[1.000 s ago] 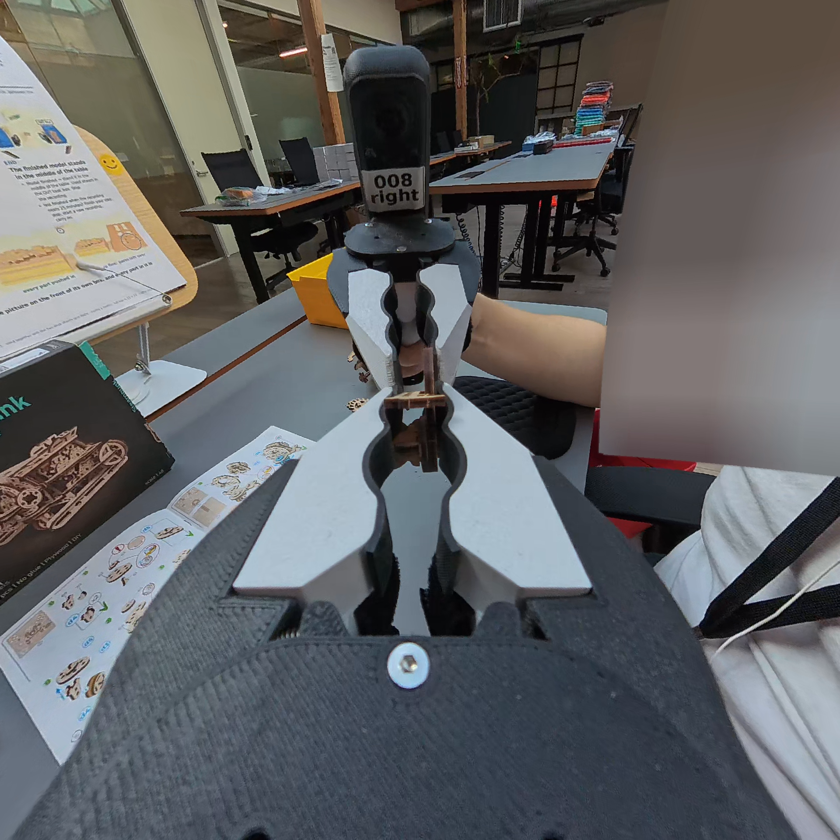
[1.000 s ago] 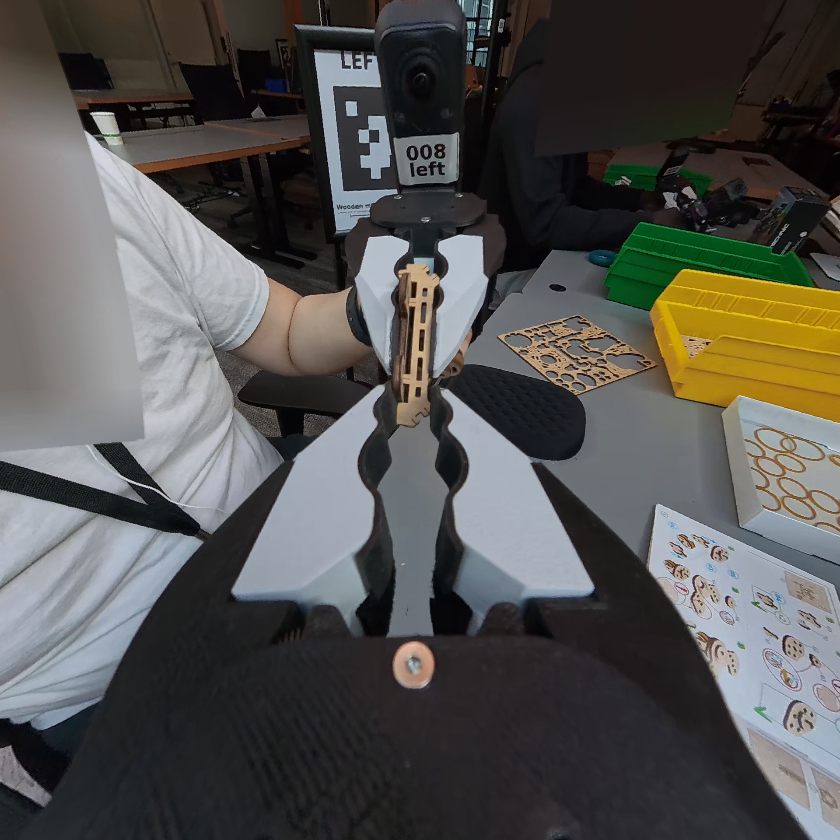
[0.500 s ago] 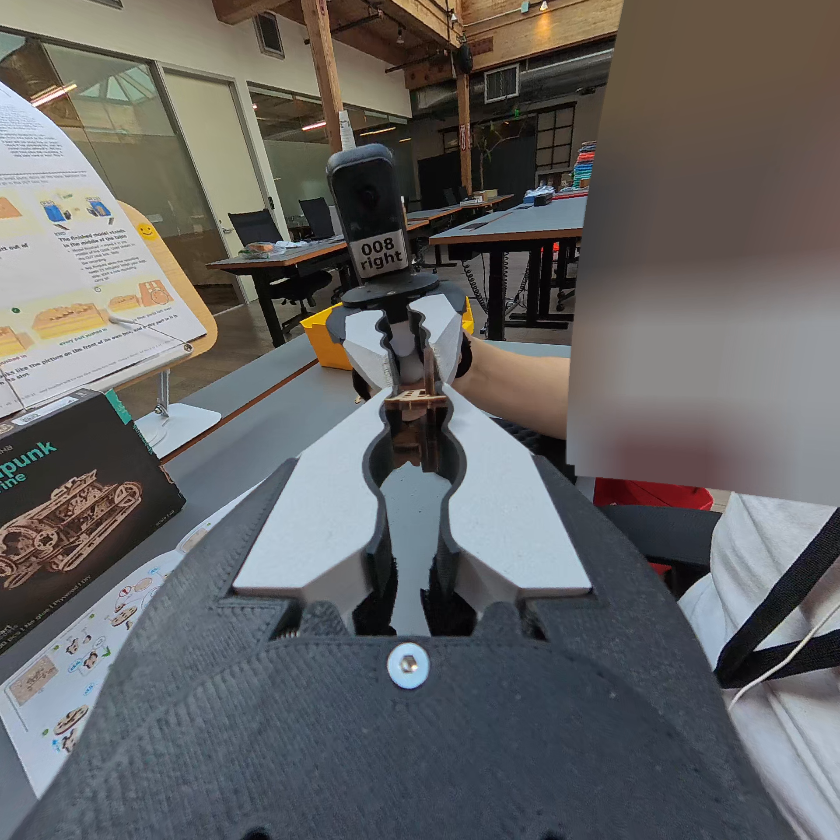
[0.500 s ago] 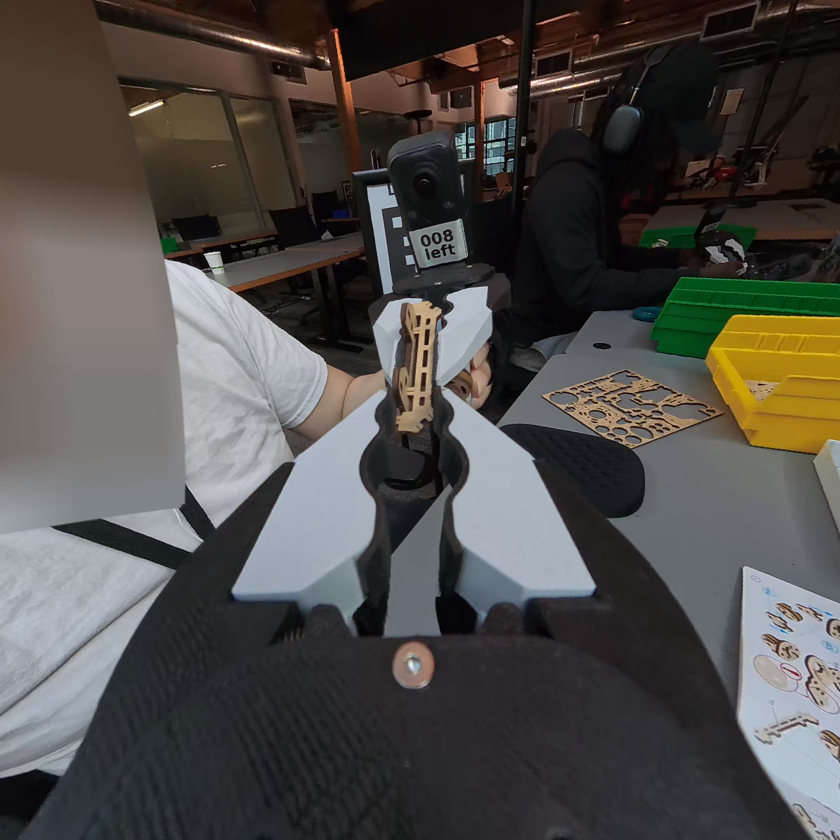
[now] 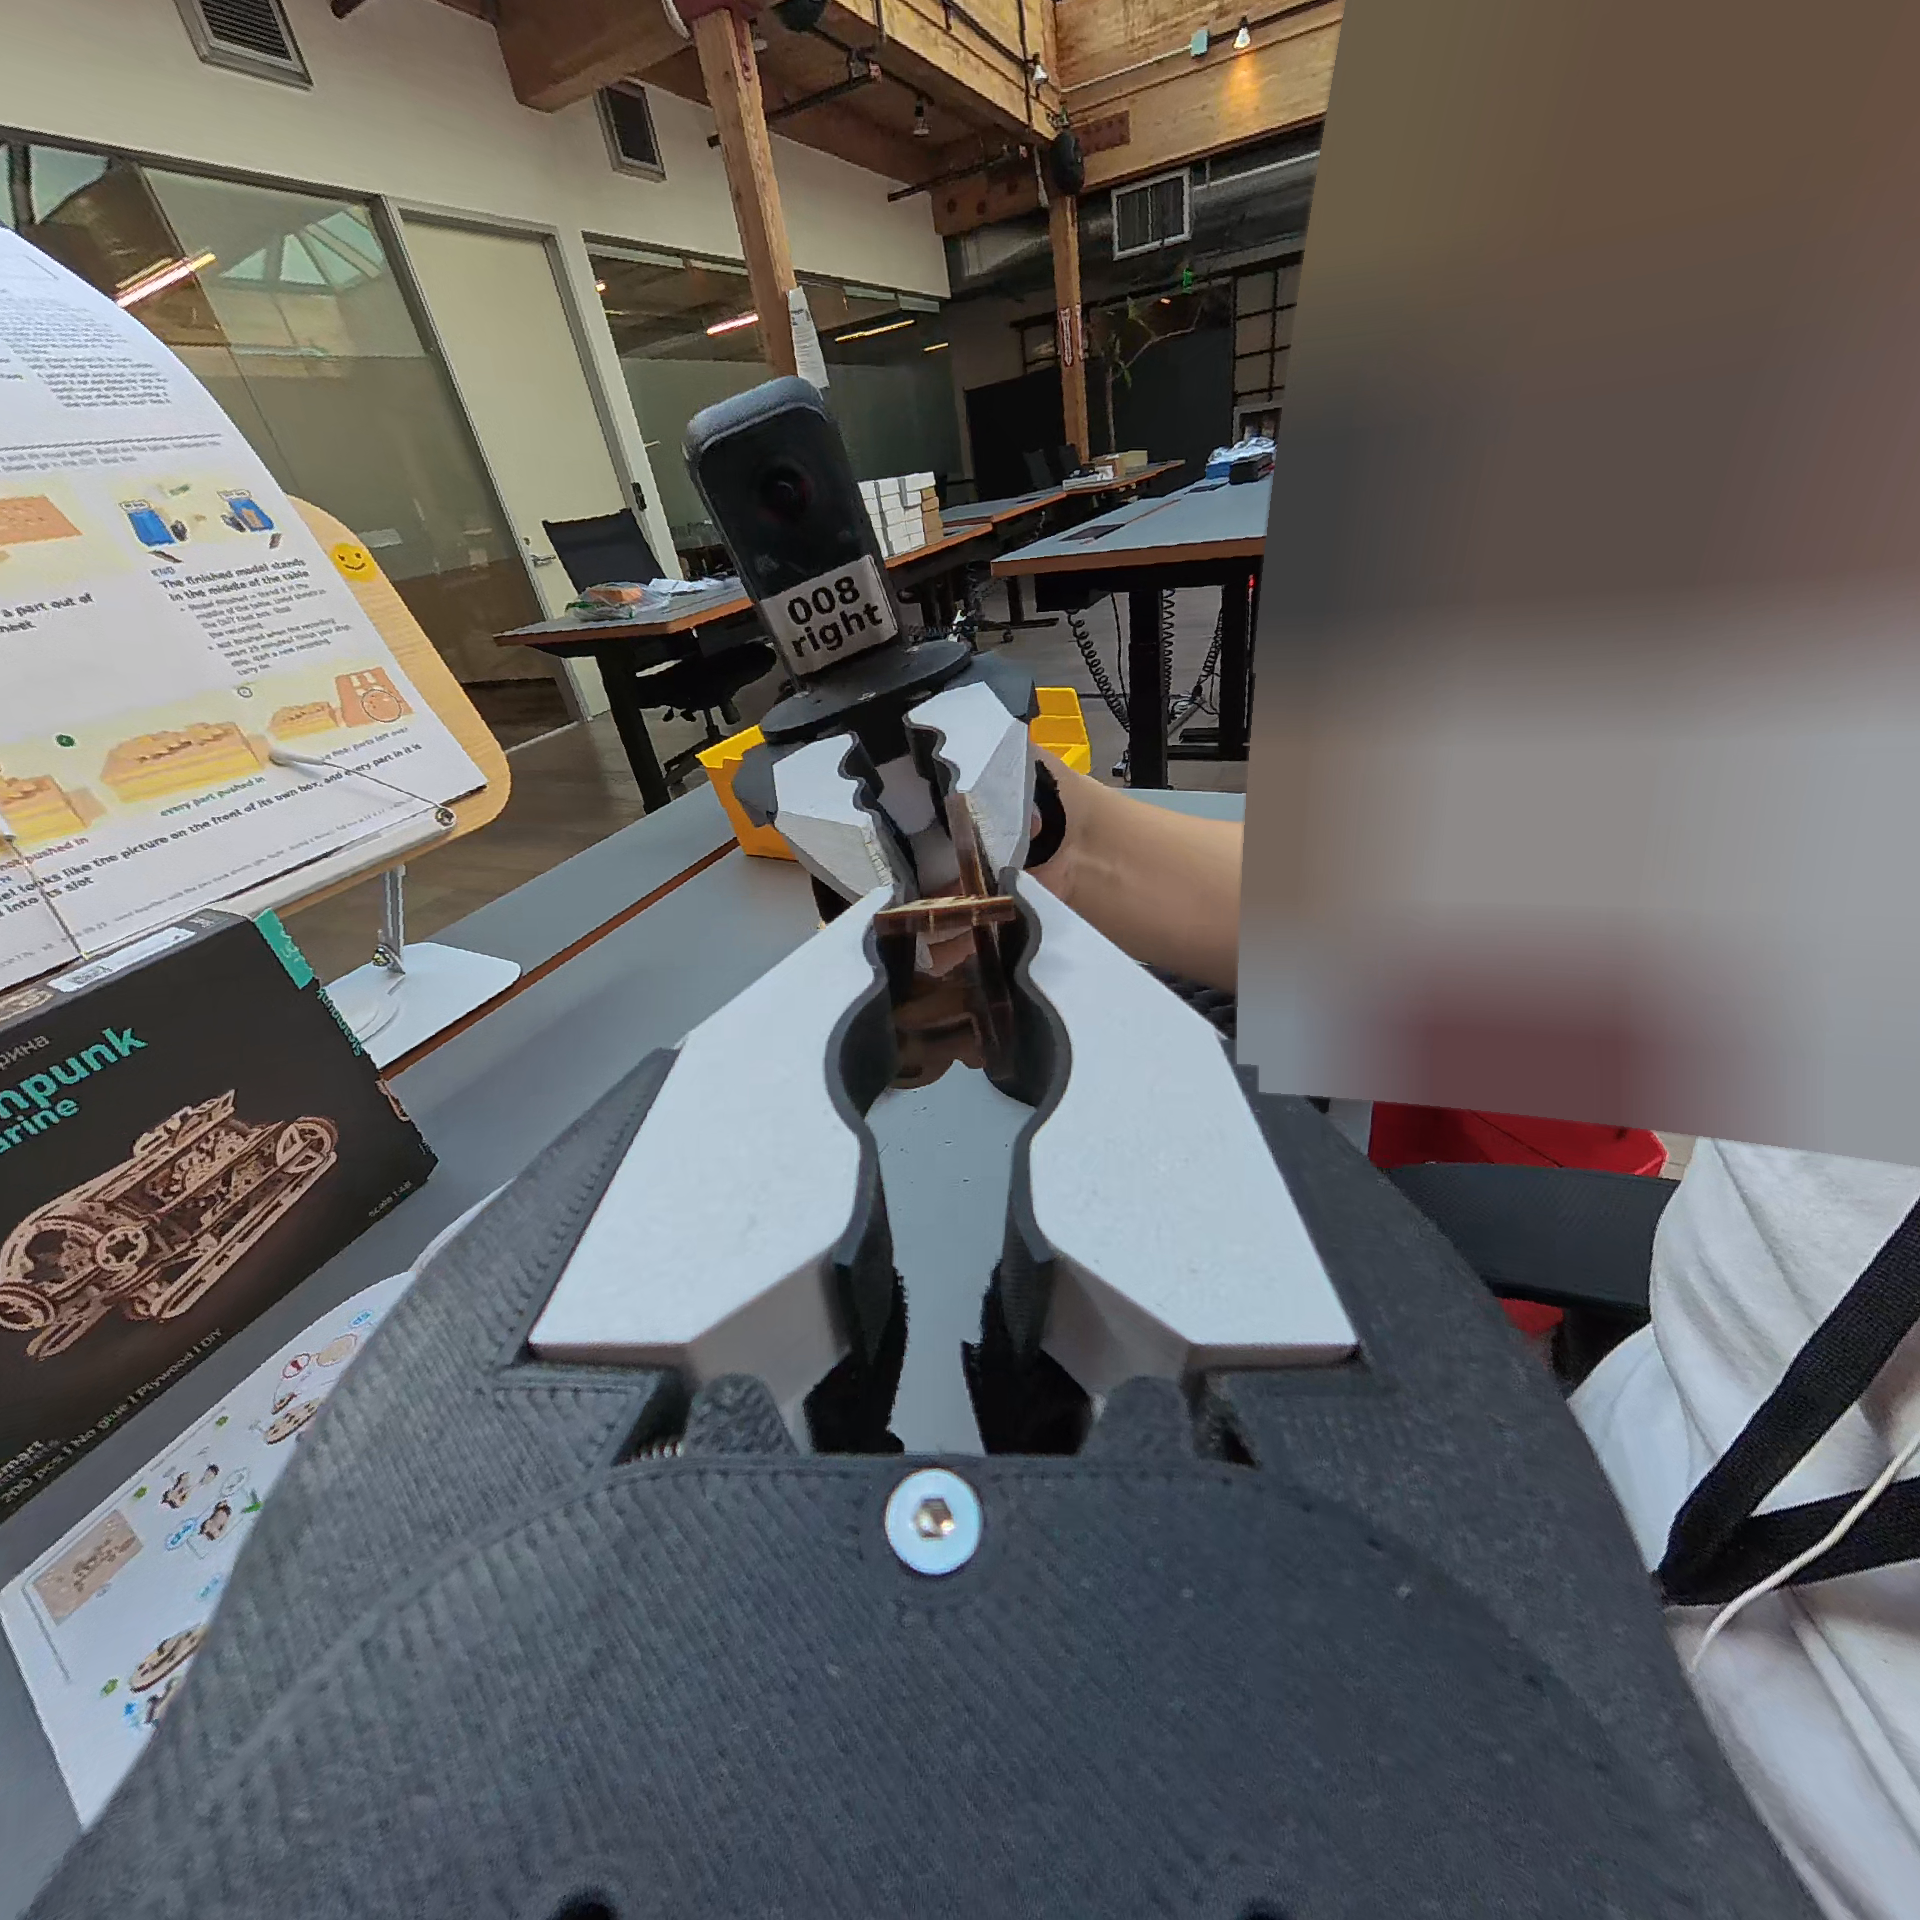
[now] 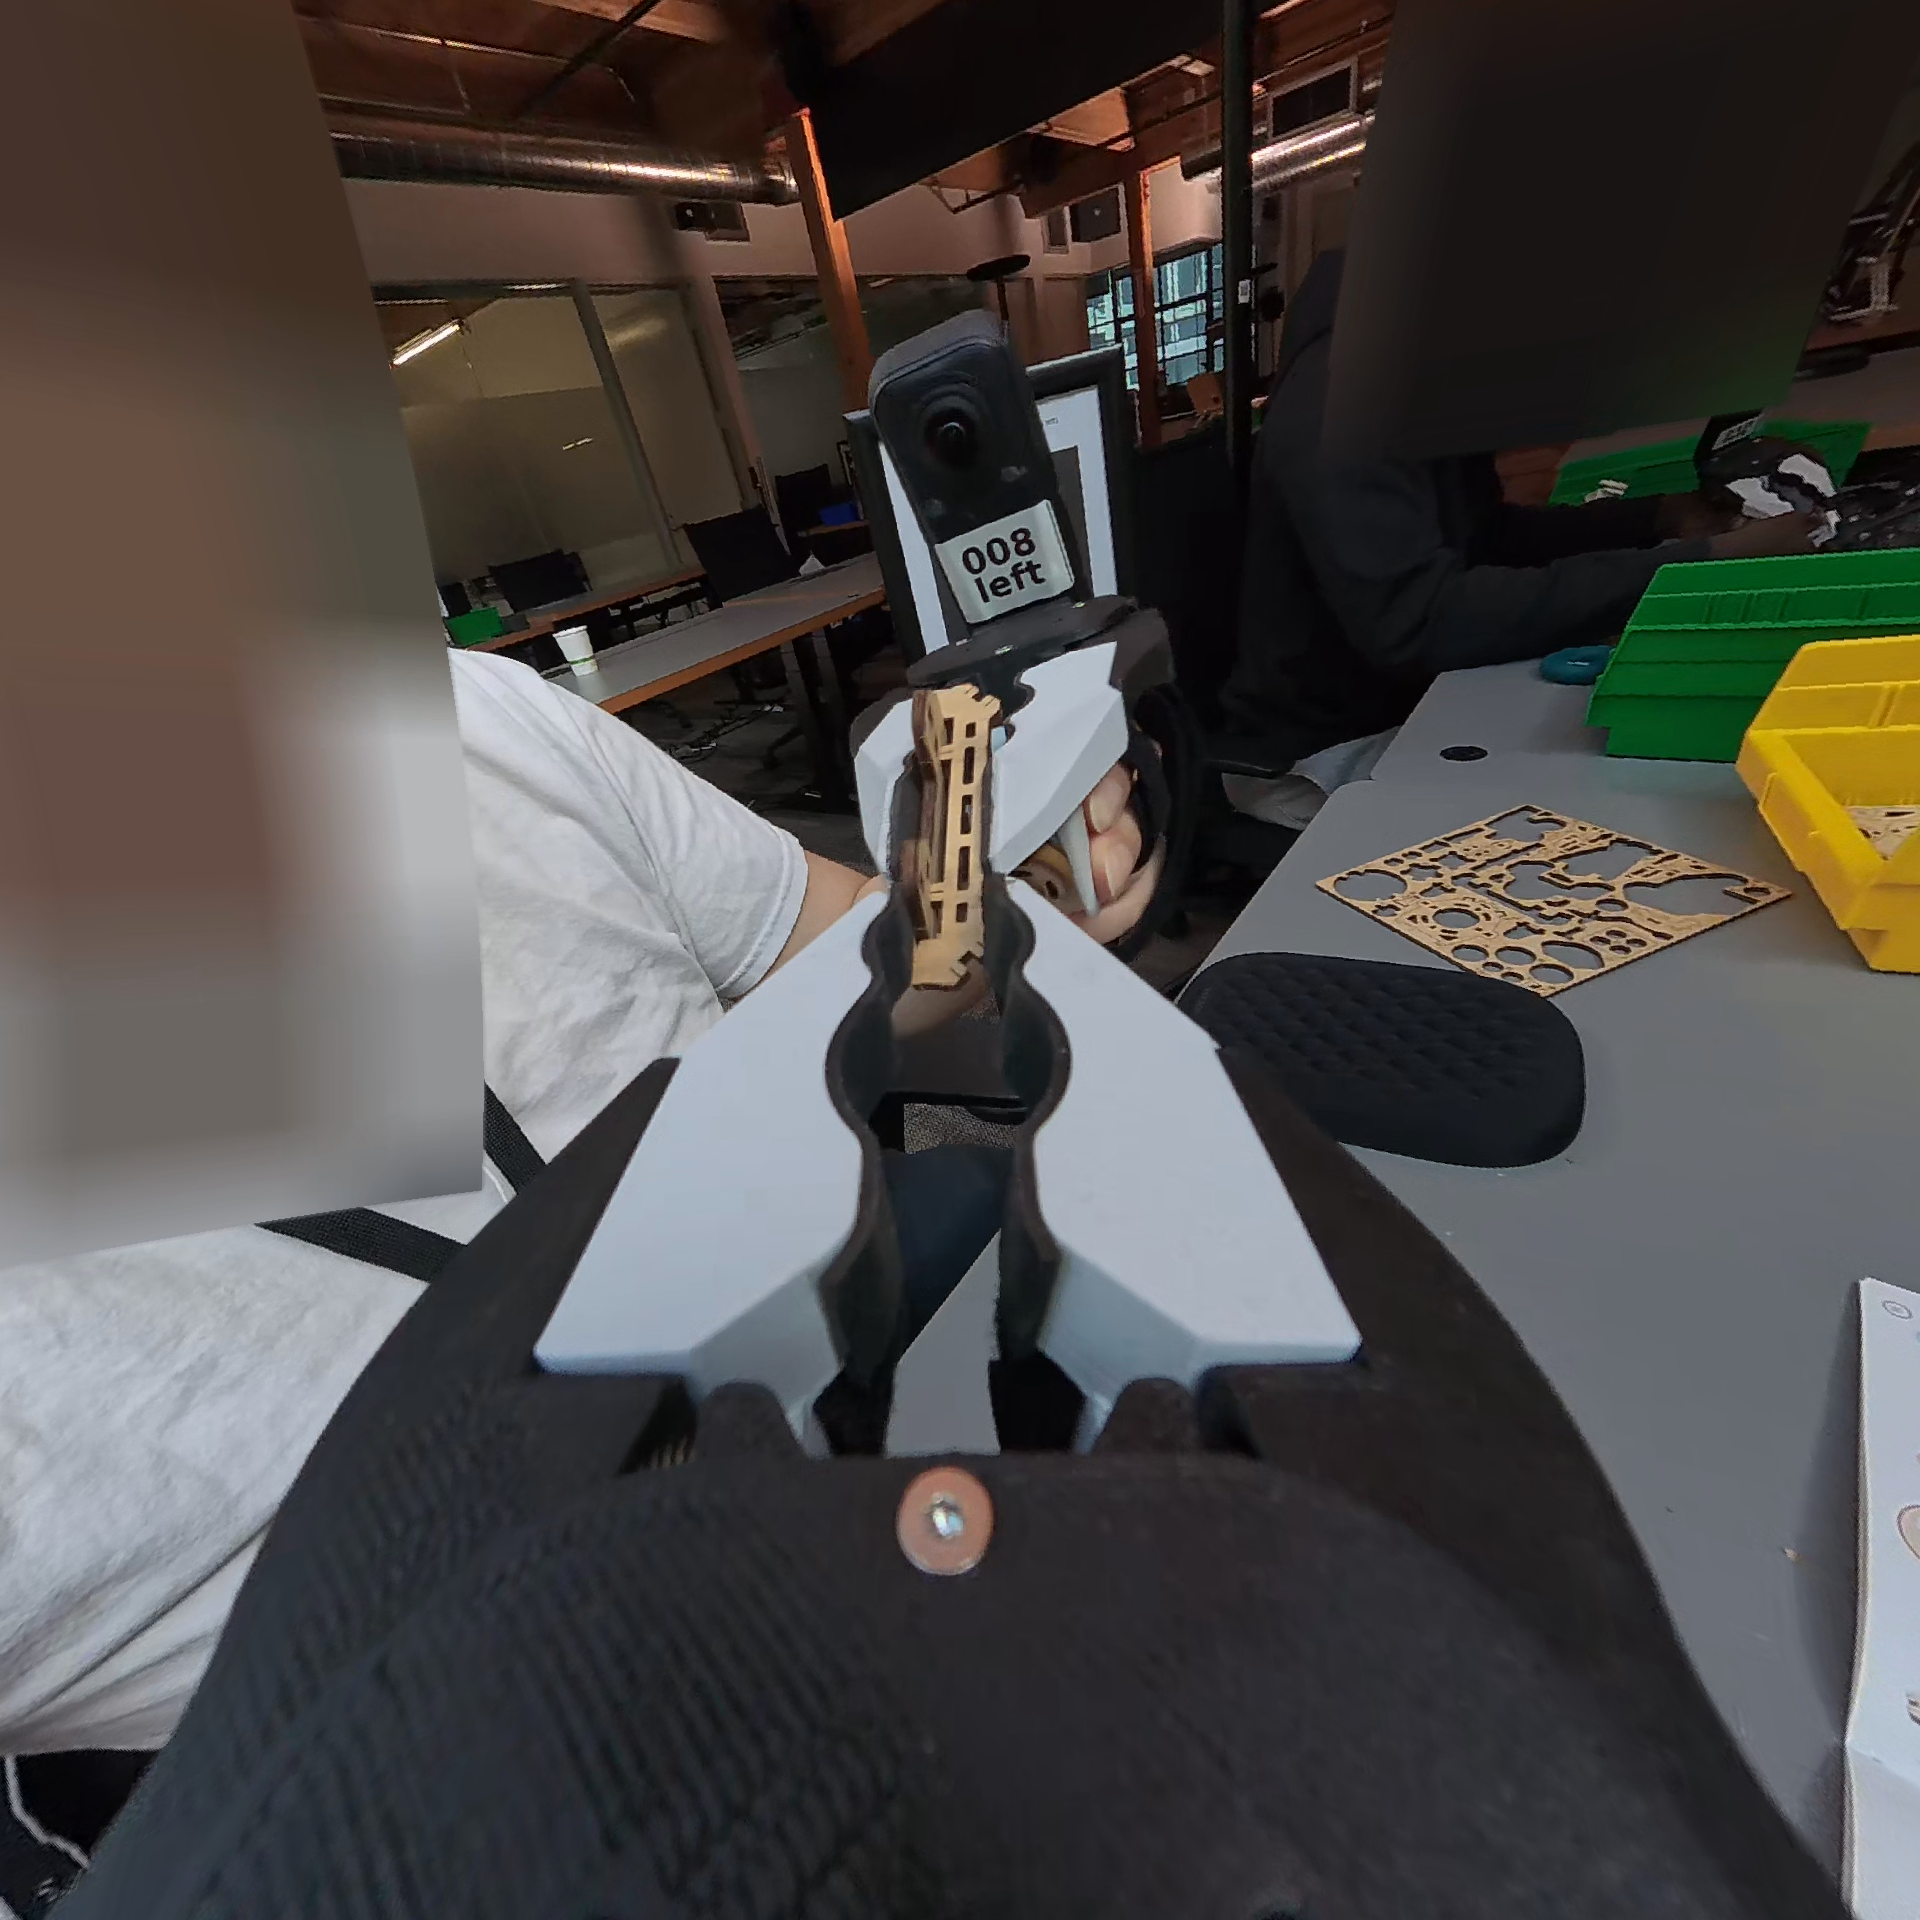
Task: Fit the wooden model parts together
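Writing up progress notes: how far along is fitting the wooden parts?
Done: a cutout sheet lies emptied on the table. In hand: left gripper and right gripper both clamp a slotted wooden assembly in midair, tips meeting. Left: seating that joint, not visibly finished.

Bright, sharp left view; right view dimmer; wide-angle bending at edges

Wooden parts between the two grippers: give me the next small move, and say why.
Probably ease the right gripper a little toward the left gripper, pressing its thin wooden piece squarely into the slotted strip. The grippers meet tip to tip in the air, each shut on its part, and the parts cross at the fingers. Whether the joint is seated cannot be told.
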Tool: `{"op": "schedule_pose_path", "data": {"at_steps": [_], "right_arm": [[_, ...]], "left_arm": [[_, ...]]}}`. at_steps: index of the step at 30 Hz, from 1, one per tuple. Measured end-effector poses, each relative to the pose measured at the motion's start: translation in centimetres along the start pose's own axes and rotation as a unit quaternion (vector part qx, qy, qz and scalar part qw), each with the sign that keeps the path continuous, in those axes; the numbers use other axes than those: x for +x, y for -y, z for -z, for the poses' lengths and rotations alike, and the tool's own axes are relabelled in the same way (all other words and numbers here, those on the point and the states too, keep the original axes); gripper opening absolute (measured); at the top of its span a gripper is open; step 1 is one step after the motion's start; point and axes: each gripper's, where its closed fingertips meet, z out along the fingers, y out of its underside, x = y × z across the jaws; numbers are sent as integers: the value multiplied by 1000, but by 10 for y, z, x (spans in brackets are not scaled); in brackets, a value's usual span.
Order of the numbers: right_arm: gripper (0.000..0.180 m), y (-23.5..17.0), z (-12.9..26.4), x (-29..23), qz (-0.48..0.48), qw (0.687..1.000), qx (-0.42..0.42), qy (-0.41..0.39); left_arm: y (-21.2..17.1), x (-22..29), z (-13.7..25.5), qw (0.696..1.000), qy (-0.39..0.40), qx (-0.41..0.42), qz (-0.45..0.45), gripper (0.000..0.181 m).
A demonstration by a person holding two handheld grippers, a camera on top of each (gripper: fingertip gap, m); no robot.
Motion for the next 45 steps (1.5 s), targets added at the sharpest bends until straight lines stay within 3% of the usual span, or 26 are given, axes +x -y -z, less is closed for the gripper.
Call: {"op": "schedule_pose_path", "data": {"at_steps": [4,16,24,26,29,33,38,45], "right_arm": [[17,0,3,2,27,999,-15,-15],[15,3,-1,-15,231,968,-71,-71],[15,0,-5,-20,247,964,-81,-62],[16,-1,-4,-20,262,960,-76,-62],[16,-3,-2,-22,351,931,-70,-70],[15,-8,-2,-18,396,910,-84,-88],[15,-5,5,0,443,879,-89,-151],[16,-13,-2,15,583,764,-148,-235]], "left_arm": [[0,-3,-2,1000,12,-4,8,12],[10,16,1,980,50,7,-191,12],[10,24,5,977,52,17,-208,12],[8,23,4,966,70,20,-249,12],[3,25,2,944,96,5,-317,12],[-1,23,3,963,80,-4,-259,14],[-4,10,25,990,70,36,-115,39],[-18,-12,61,984,53,113,130,32]]}}
